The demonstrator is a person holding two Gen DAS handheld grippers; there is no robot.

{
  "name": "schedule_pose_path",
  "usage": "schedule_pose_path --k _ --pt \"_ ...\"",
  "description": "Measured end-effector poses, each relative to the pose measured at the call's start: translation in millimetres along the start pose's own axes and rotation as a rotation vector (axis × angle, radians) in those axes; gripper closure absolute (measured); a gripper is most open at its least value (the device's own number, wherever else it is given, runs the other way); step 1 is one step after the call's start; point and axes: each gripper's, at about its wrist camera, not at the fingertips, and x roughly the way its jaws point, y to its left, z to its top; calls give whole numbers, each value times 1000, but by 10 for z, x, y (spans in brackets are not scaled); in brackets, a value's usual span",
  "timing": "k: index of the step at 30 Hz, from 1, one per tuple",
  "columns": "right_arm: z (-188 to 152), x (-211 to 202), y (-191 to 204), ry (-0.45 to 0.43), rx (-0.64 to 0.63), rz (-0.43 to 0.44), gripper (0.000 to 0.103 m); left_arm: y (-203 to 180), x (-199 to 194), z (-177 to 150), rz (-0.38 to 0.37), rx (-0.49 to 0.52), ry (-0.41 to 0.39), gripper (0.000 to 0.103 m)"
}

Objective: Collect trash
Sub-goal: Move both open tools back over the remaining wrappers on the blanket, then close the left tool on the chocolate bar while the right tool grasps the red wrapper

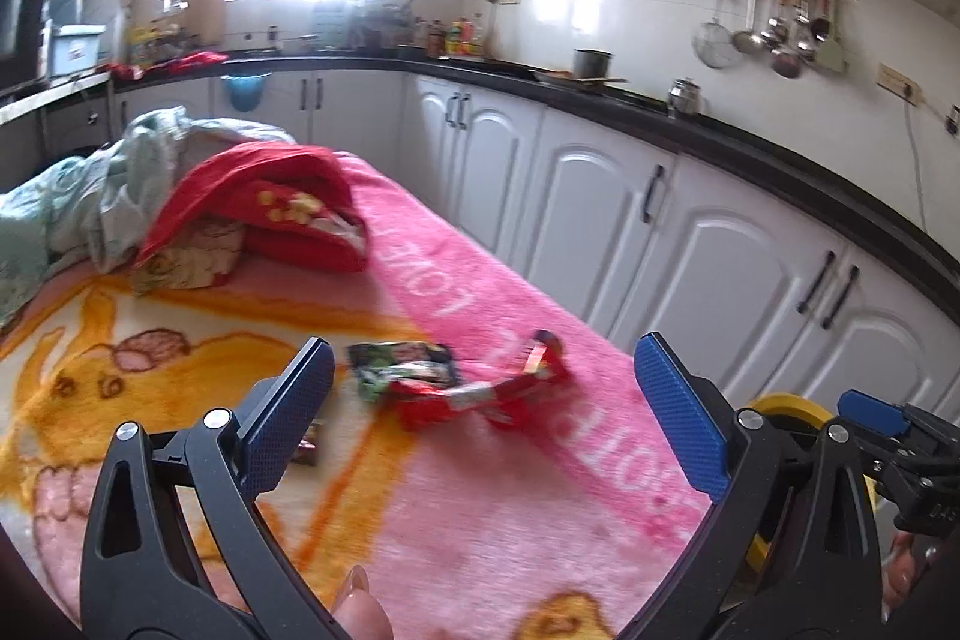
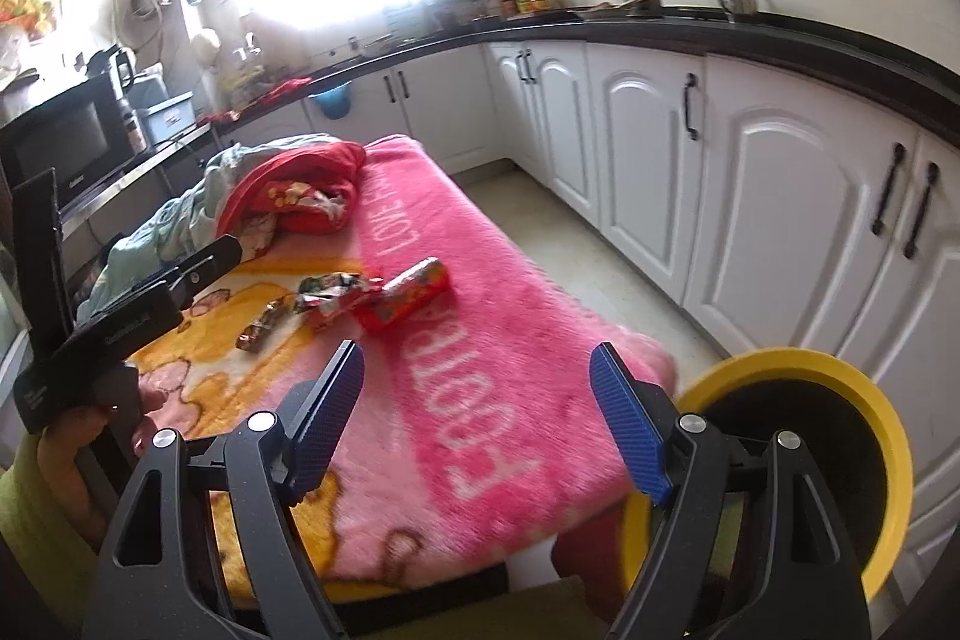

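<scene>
Location: a kitchen with white cabinets under a black counter. A pink and yellow plush blanket covers the tabletop.

Left gripper: the fingers stand spread wide, released, with nothing between them. They hover low over the blanket, pointing toward the wrappers. The left view is motion-blurred.

Right gripper: its blue-padded fingers are likewise spread apart and empty, held above the near part of the blanket. In the right view, the left gripper's black body appears at the left edge, held by a hand with a green sleeve.

Trash: a crumpled red wrapper lies near the middle of the blanket, on the pink band with white lettering. Touching it on its left is a crumpled green-and-silver wrapper. A small dark wrapper lies just beside that, on the yellow area. In the left view, the red and green wrappers sit just ahead of the left gripper's open fingers, not touching them.

Receptacle: a yellow bin with a dark interior stands off the near right corner of the tabletop, lower than the blanket surface, just to the right of the right gripper.

Other items: a heap of red and pale green cloth lies at the far end of the blanket, well apart from the wrappers.
</scene>
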Motion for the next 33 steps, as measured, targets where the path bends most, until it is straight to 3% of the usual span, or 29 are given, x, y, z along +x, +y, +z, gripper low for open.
schedule_pose_path --k 9,17,25,29,31,33 --pt "191 435 279 45 -42 61 28 596 208 -38 86 -95 56 11" --pt "329 987 512 122 -38 115 32 947 403 -152 110 -159 112 11" --pt "365 1490 558 203 27 120 43 1052 640 -239 72 -193 192 32" --pt "370 1627 551 234 80 149 53 1127 730 -304 50 -240 239 40" --pt "358 1663 553 251 89 161 64 1166 774 -337 39 -261 261 45" --pt "339 1674 565 267 87 180 80 1198 812 -371 31 -281 283 54"
